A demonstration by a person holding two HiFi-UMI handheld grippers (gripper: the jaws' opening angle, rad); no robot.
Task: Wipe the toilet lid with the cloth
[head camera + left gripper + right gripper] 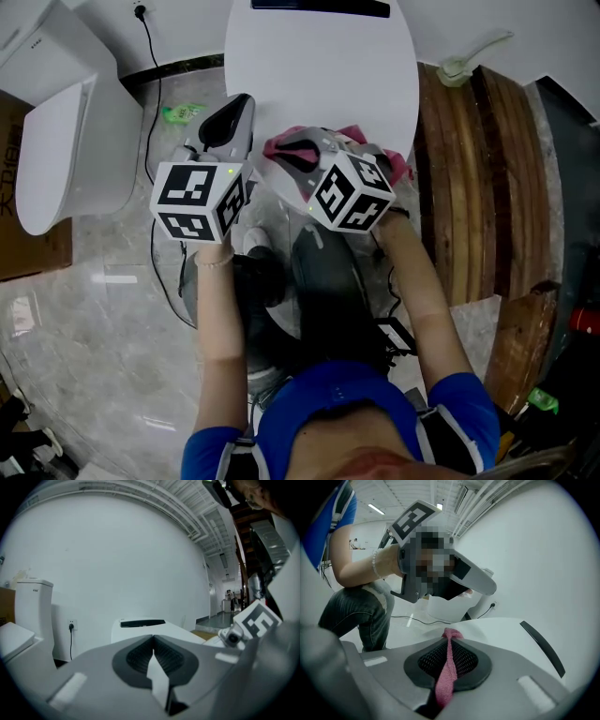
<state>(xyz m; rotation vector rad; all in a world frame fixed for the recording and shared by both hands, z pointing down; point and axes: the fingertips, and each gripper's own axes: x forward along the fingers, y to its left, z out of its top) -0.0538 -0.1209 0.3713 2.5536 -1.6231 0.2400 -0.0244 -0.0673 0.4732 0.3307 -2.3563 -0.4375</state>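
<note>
The white toilet lid (323, 75) lies closed at the top middle of the head view. A pink cloth (279, 145) hangs at the lid's near edge, pinched in my right gripper (281, 155), which is shut on it. In the right gripper view the cloth (448, 667) runs as a thin strip between the closed jaws, just above the lid (501, 630). My left gripper (234, 108) hovers at the lid's left edge, shut with nothing in it. In the left gripper view its jaws meet at the left gripper (153, 641), with the lid (140, 625) straight ahead.
A second white toilet (66, 141) stands at the left, with a cable (150, 84) running to a wall socket. A green object (183, 113) lies on the marble floor. Wooden planks (478, 178) lie at the right. A person's legs are below the grippers.
</note>
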